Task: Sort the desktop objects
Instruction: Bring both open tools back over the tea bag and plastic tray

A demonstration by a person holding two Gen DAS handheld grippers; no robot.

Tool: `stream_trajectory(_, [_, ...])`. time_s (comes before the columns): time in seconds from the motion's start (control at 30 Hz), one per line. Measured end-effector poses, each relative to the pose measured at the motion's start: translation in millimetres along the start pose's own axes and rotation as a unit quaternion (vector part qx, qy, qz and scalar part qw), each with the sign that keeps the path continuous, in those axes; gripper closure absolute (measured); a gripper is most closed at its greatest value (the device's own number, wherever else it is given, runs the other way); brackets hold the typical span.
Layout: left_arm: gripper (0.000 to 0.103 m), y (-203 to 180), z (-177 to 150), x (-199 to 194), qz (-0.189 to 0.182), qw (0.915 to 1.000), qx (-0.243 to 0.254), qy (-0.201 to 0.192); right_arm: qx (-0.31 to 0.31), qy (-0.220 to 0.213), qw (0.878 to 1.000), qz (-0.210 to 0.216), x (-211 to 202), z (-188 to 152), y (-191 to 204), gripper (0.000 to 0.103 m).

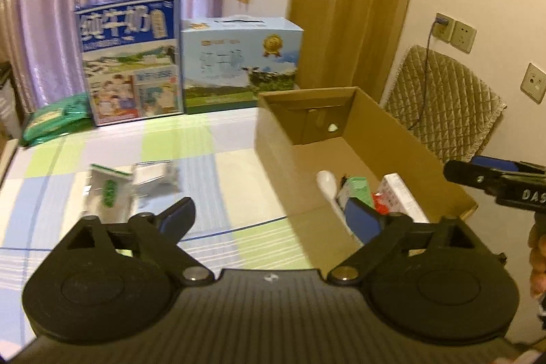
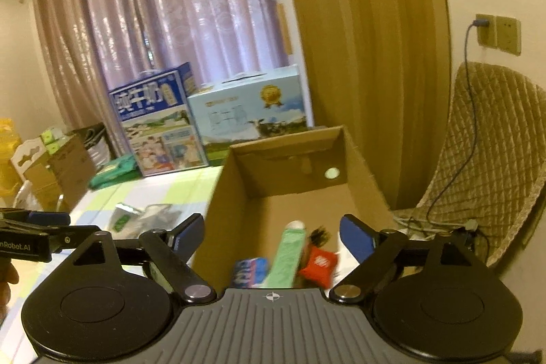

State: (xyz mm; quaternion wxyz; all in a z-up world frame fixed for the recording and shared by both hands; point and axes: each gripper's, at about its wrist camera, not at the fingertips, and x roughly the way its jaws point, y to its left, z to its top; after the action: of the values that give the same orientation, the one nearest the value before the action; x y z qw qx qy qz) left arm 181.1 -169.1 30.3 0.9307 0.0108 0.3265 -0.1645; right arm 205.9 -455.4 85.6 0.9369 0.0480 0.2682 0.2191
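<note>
An open cardboard box (image 1: pixel 283 152) (image 2: pixel 218 210) stands on the checked tablecloth (image 1: pixel 211 159). Inside lie a white spoon (image 1: pixel 326 185), a green carton (image 1: pixel 358 190) (image 2: pixel 290 255), a white box (image 1: pixel 399 193), a red packet (image 2: pixel 319 265) and a blue-and-white pack (image 2: pixel 250 270). Two clear plastic bags (image 1: pixel 112 190) (image 1: pixel 155 174) (image 2: pixel 143 217) rest on the cloth left of the box. My left gripper (image 1: pixel 271 220) is open and empty, straddling the box's near left wall. My right gripper (image 2: pixel 273 237) is open and empty above the box.
Two milk cartons (image 1: pixel 131 63) (image 1: pixel 239 60) stand at the table's far edge, with green packs (image 1: pixel 54 121) to their left. A quilted chair (image 1: pixel 443 111) and wall sockets (image 1: pixel 454 31) with a cable are to the right. More cardboard boxes (image 2: pixel 61 166) sit at the far left.
</note>
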Motion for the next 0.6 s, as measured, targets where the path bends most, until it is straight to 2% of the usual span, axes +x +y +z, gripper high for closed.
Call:
stream_trajectory(0.07, [0.004, 12, -11, -17, 0.010, 0.9999, -0.003, -0.006, -0.002, 0.001, 1.000, 0.009, -6, -6, 12, 0.008])
stream_trajectory(0.17, [0.002, 33, -32, -40, 0.033, 0.9994, -0.003, -0.004, -0.004, 0.004, 1.000, 0.027, -14, -15, 33, 0.005])
stream_trajectory(0.4, [0.002, 99, -68, -79, 0.080, 0.9963, -0.023, 0.022, -0.024, 0.011, 0.998, 0.065, -18, -25, 91, 0.002])
stream_trajectory(0.6, [0.002, 144, -74, -101, 0.100, 0.9939, -0.038, 0.027, -0.054, 0.024, 0.994, 0.092, -7, -30, 140, 0.002])
